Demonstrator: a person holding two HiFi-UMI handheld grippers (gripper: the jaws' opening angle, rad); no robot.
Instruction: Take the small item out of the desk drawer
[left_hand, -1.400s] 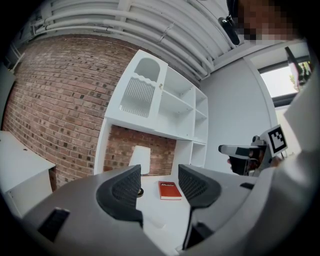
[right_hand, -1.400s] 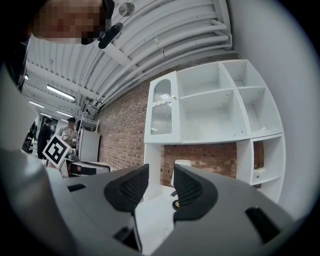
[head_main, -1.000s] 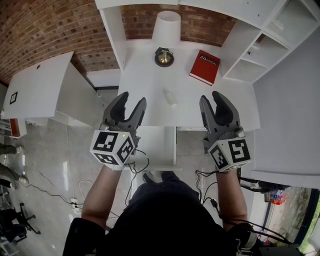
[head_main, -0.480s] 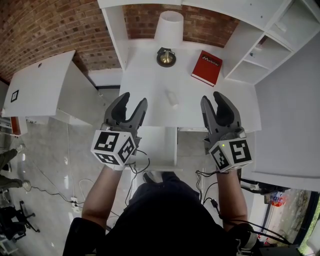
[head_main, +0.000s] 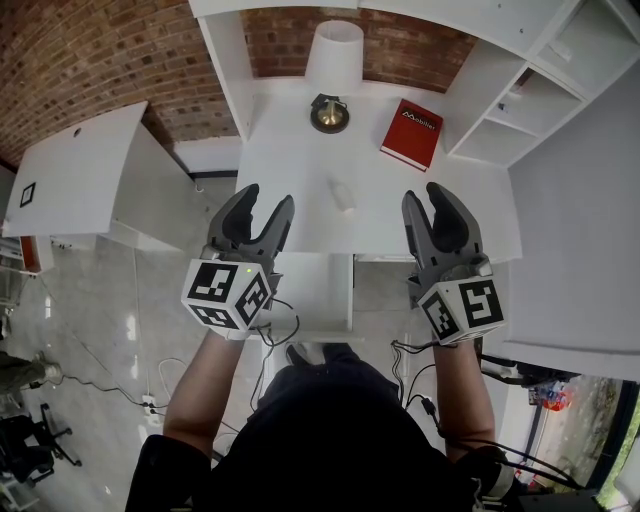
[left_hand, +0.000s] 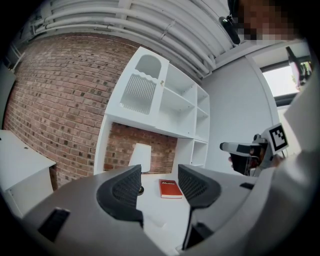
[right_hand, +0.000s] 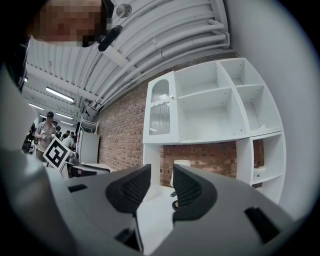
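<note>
A small white item (head_main: 342, 195) lies on the white desk (head_main: 290, 150), beyond both grippers and between them. Under the desk's front edge a white drawer (head_main: 312, 290) sticks out toward me; I cannot see inside it. My left gripper (head_main: 266, 197) (left_hand: 159, 175) hovers at the desk's front left, open and empty. My right gripper (head_main: 424, 193) (right_hand: 161, 172) hovers at the front right. Its jaws have just been closing a little, but they still stand apart with nothing between them.
A lamp (head_main: 331, 70) and a red book (head_main: 410, 133) stand at the back of the desk. White shelves (head_main: 520, 110) rise on the right, and a white table (head_main: 80, 175) is on the left. Cables (head_main: 150, 400) trail on the floor by my legs.
Both grippers keep their places. The right gripper's jaws look slightly narrower than before.
</note>
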